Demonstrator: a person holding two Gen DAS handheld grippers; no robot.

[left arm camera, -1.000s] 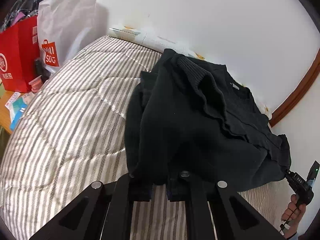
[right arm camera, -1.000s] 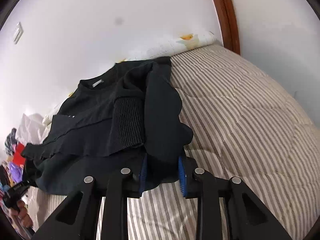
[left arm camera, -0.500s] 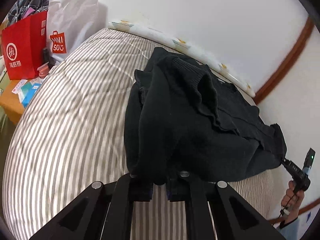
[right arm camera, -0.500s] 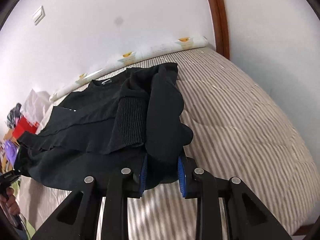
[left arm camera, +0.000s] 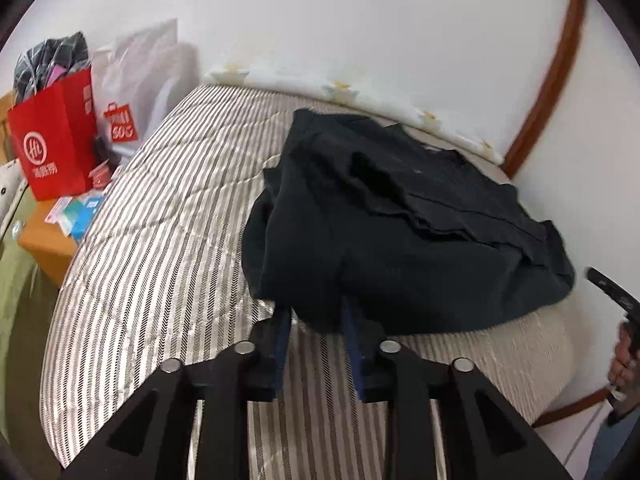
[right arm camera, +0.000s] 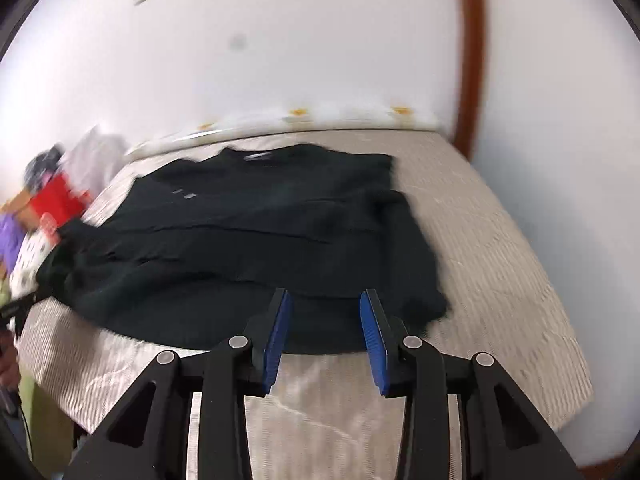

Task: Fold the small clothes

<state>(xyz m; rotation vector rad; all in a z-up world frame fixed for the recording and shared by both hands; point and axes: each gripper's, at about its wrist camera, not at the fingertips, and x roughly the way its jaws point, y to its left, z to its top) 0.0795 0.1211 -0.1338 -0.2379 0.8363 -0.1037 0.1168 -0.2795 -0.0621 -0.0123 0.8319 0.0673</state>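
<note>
Opening now at lower centre of the left wrist view: left gripper [left arm camera: 316, 320], jaws parting, a fold of the black sweater [left arm camera: 400, 232] hanging between the blue pads [left arm camera: 352, 332], contact unclear. Opening likewise at lower centre of the right wrist view: right gripper [right arm camera: 324, 320], pads clearly apart, sweater hem lying between and behind them, loose. Lying across the striped mattress [left arm camera: 160, 208], sweater bunched toward the middle and right of frame. Standing at upper left: red paper bag [left arm camera: 52, 152] and white shopping bag [left arm camera: 136, 92]. Showing at right edge: person's hand [left arm camera: 624, 364].
</note>
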